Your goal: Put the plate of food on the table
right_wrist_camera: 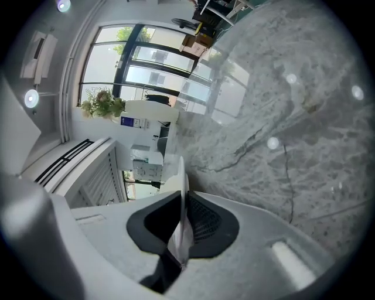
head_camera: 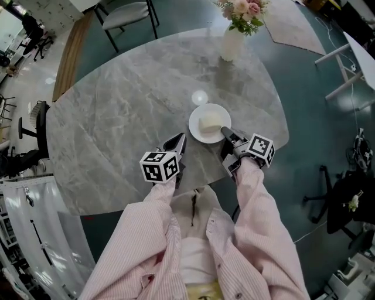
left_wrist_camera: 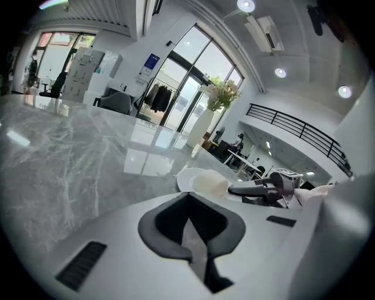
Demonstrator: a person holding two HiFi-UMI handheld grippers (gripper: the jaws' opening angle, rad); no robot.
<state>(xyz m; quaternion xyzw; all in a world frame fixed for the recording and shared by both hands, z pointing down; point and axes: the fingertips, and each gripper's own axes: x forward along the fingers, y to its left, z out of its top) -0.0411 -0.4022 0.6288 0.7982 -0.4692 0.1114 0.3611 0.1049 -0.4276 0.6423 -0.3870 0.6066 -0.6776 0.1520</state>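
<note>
My right gripper point(head_camera: 225, 133) is clamped on the near-right rim of the white plate point(head_camera: 197, 132). In the right gripper view that rim runs edge-on between my pressed jaws. The plate holds a single pale, blocky piece of food point(head_camera: 210, 122), lying about in its middle. It is over the grey marble table point(head_camera: 117, 117), and I cannot tell whether its base touches the top. My left gripper point(head_camera: 179, 140) is just to the left of the plate and apart from it, jaws pressed together on nothing. Beyond the plate, well apart, stands a white vase point(head_camera: 231, 44) holding flowers point(head_camera: 243, 12).
</note>
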